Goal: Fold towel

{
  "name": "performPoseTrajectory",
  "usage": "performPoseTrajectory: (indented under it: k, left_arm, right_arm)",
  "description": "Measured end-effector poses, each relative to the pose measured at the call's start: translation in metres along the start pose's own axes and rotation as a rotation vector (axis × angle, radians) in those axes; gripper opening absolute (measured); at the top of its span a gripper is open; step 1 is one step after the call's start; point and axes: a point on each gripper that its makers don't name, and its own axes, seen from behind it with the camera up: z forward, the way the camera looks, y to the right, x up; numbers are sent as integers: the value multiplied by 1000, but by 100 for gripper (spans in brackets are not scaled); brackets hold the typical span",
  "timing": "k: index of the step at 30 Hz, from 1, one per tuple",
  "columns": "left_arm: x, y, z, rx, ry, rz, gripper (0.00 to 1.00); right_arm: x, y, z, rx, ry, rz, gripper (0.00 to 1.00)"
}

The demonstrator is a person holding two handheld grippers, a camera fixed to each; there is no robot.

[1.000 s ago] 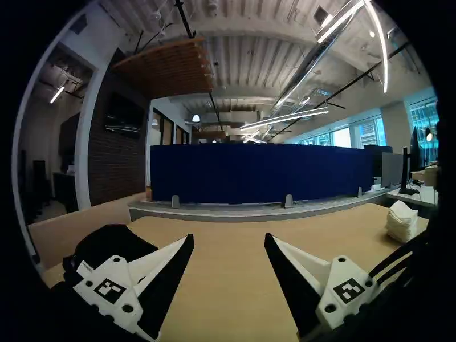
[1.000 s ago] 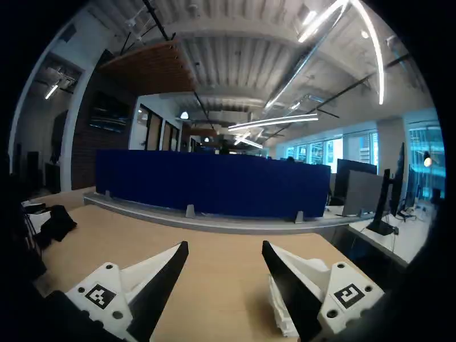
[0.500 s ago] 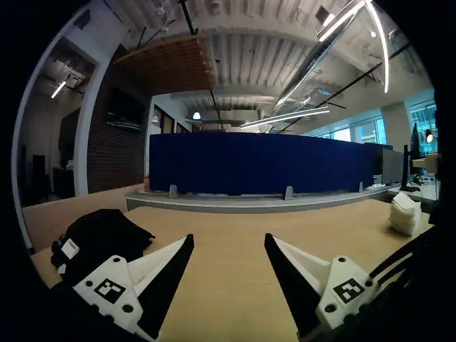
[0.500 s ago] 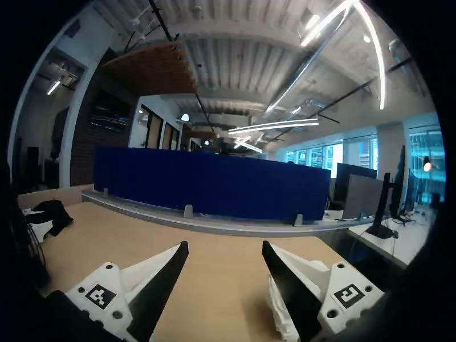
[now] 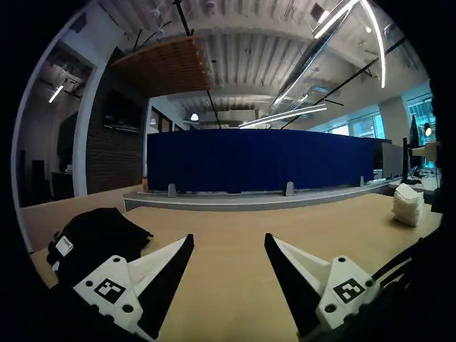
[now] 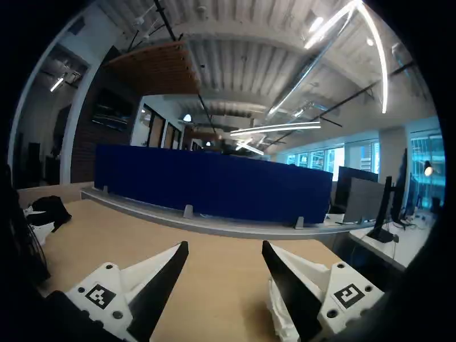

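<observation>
Two grippers here, both with fingers spread wide and nothing between them. The left gripper (image 5: pixel 228 238) hangs low over a smooth, pale wooden table (image 5: pixel 228 296). Its fingers are pointy white plastic wedges with black inner faces, and each carries a square black-and-white marker.

Just past the finger on the left of the left gripper view sits the black cloth (image 5: pixel 100 235), a soft, rumpled heap with a small white tag. The white towel stack (image 5: pixel 408 205), neat and blocky with layered edges, is well apart from it at the table's far right edge.

In the right gripper view, the right gripper (image 6: pixel 224 245) is just beside the white towel stack, which is partly hidden behind one finger. A flat blue partition (image 5: pixel 256 159) on a grey base runs behind the table.
</observation>
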Motion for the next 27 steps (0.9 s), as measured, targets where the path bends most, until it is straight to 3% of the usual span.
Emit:
performPoseTrajectory:
  k: [27]
  left_arm:
    - [0, -5, -1, 21, -1, 1, 92]
  right_arm:
    - [3, 43, -2, -59, 46, 30, 100]
